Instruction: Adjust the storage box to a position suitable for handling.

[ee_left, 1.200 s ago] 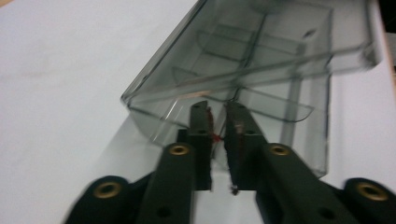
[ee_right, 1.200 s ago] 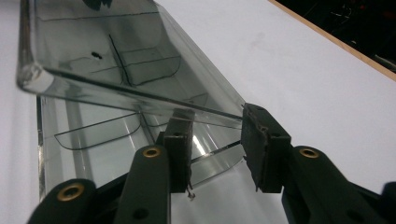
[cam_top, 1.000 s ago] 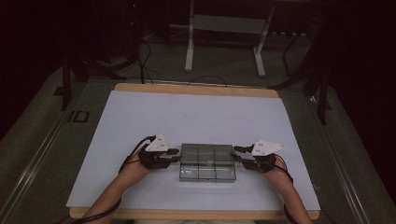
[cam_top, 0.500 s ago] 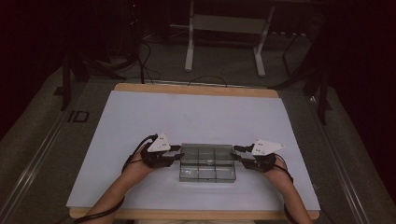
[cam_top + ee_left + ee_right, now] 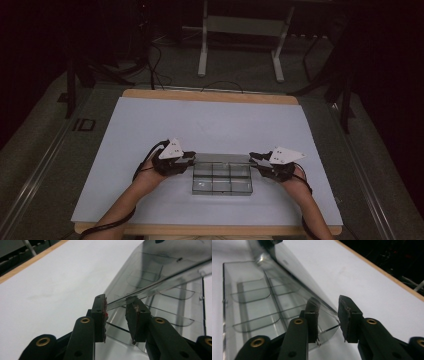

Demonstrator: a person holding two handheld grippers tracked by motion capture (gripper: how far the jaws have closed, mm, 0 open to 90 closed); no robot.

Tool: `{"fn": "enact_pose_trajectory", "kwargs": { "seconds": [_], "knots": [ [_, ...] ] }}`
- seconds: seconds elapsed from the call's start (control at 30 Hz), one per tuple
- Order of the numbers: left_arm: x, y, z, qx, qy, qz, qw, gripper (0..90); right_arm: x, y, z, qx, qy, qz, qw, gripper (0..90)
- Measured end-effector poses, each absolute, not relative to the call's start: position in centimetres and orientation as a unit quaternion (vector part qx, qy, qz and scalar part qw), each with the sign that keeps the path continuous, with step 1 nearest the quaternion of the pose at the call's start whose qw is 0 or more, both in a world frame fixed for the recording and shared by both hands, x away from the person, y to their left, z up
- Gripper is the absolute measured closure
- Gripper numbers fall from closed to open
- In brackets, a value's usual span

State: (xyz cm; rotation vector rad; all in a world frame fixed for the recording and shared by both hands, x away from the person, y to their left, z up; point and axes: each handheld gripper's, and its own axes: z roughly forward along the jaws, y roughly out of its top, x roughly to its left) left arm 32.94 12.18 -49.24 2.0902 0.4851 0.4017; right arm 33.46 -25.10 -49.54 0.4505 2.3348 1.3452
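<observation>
— What couldn't you make out from your end?
— I couldn't tell whether the clear box's [image 5: 221, 178] compartments held anything. Its lid [image 5: 160, 267] ran off the frame's edge.
— And beside the box?
— The left gripper's [image 5: 117, 308] far pad sat behind the smoky lid, contact unclear.

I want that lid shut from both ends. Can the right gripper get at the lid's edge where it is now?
Probably yes: the right gripper already straddles the clear lid at its end corner, nothing between.

Dim room, dark all round; only the white table [image 5: 215, 125] is lit, with close-up jaws soft and blurred.
</observation>
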Motion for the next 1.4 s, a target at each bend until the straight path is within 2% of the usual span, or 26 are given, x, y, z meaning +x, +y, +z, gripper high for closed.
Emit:
{"fn": "enact_pose_trajectory", "kwargs": {
  "seconds": [0.4, 0.73, 0.9, 1.4],
  "knots": [
    [33.7, 11.8, -48.7, 0.844, 0.206, 0.176, 0.463, 75.1, 34.0, -25.0, -49.2, 0.167, 0.830, 0.490, 0.210, 74.6],
    [34.4, 12.0, -48.7, 0.837, 0.216, 0.163, 0.476, 76.4, 34.6, -25.1, -49.0, 0.180, 0.825, 0.497, 0.198, 75.8],
    [34.9, 11.8, -48.7, 0.835, 0.219, 0.165, 0.478, 77.4, 35.4, -25.2, -48.9, 0.203, 0.820, 0.505, 0.174, 76.1],
    [36.0, 11.5, -49.1, 0.828, 0.236, 0.164, 0.482, 77.8, 36.5, -24.5, -49.6, 0.261, 0.815, 0.495, 0.149, 74.2]
  ]
}}
